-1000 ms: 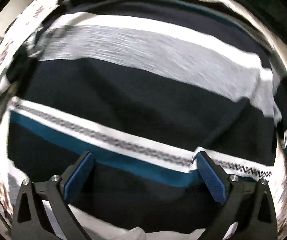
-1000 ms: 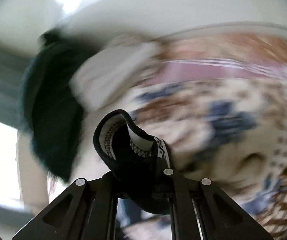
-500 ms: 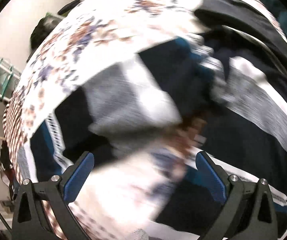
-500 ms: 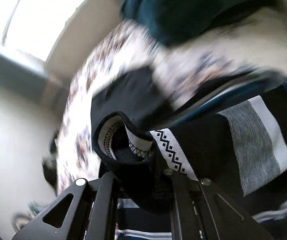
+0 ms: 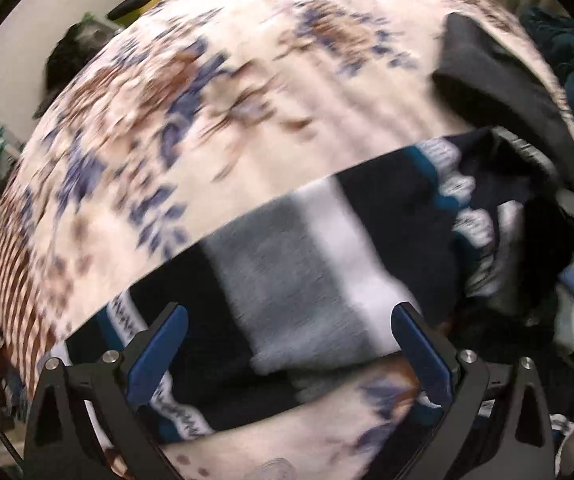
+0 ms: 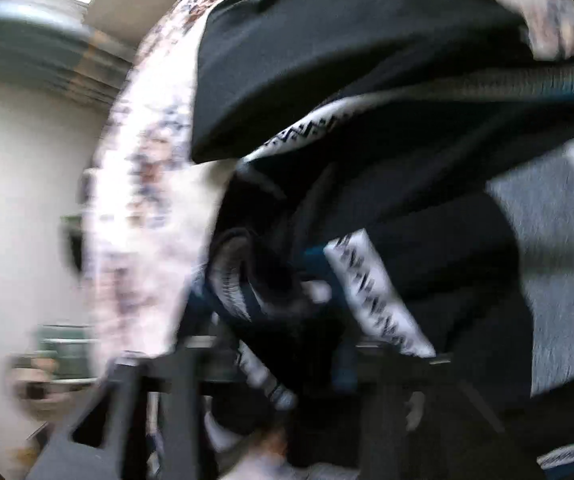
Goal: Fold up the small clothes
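In the left wrist view, the left gripper (image 5: pixel 287 344) is hanging with its blue pads (image 5: pixel 158 350) spread wide, pinching nothing, just above the striped sweater (image 5: pixel 299 276), which is lying on the floral bedspread (image 5: pixel 215 92). Farther off, a black garment (image 5: pixel 495 80) is resting on the same cover. The right gripper (image 6: pixel 287 364) is blurring badly beneath a bunched fold of sweater; whether its fingers are pinching the cloth cannot be told.

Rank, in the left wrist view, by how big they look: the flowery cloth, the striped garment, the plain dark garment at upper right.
1. flowery cloth
2. striped garment
3. plain dark garment

The fisheye lens and nearness distort true sizes.
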Motion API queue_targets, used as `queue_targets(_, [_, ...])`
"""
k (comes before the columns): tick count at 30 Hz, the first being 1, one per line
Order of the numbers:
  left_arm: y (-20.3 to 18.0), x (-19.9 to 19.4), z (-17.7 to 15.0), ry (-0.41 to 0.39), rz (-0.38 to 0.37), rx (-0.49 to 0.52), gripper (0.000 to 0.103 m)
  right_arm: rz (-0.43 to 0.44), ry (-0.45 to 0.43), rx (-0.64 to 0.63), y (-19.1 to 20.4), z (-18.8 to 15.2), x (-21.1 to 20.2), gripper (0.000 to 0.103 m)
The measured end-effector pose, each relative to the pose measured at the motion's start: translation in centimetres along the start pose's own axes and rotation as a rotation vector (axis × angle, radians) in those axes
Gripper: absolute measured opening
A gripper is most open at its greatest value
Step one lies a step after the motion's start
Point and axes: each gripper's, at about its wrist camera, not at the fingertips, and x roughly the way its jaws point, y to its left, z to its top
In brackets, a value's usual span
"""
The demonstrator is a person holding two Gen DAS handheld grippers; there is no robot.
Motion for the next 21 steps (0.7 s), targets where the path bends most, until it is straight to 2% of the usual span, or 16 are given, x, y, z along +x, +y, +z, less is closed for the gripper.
queue_targets(1, [-0.6,-0.2,0.4,-0.005,-0.021,0.01,0.103,-0.012,-0.039,0.028,-1.2,-0.5,-2.4,0.077])
queue_targets(3, [-2.3,-0.5,1.5,-0.018,-0.072,0.038,0.103,-0.09,-0.089,0.058,-3.3,-1.1,-6.4,0.077])
queue_targets(6, [-5.6,-0.5,3.2,-0.02,-0.141,0.074,0.103,-0.258,-0.159,0.096,-7.0,-2.9,-11.5,0.077])
queue_targets(8, [-8.1,0.6,4.5,-0.001,-0.174,0.087,0.103,-0.315,-0.191,0.137,-10.0,-3.9,-14.6,0.077])
queue_targets(11, [-10.8,2.7,5.6,0.027,-0.171,0.106,0.102,-0.351,-0.223,0.201,-13.6,-4.8,-17.5,0.077])
queue_targets(13, [-12.8,4.9,5.9,0.093,-0.168,0.135,0.097,-0.371,-0.234,0.24,-15.6,-5.9,-18.3,0.077])
queue_targets(14, [-13.4,5.6,5.8,0.109,-0.162,0.146,0.076,-0.38,-0.234,0.262,-16.8,-6.3,-18.7,0.077])
queue_targets(15, [-14.1,6.5,5.9,0.111,-0.121,0.183,0.068,-0.378,-0.234,0.276,-17.6,-5.5,-19.6,0.077])
queue_targets(17, [-14.6,7.6,6.1,0.09,-0.047,0.241,0.068,-0.387,-0.231,0.292,-19.1,-6.2,-20.2,0.077])
queue_targets(19, [-14.1,7.6,6.5,0.088,-0.046,0.23,0.069,-0.421,-0.212,0.301,-19.9,-6.7,-20.4,0.077])
queue_targets(21, [-13.9,6.8,6.6,0.08,-0.048,0.227,0.069,-0.398,-0.21,0.319,-20.6,-6.2,-20.8,0.077])
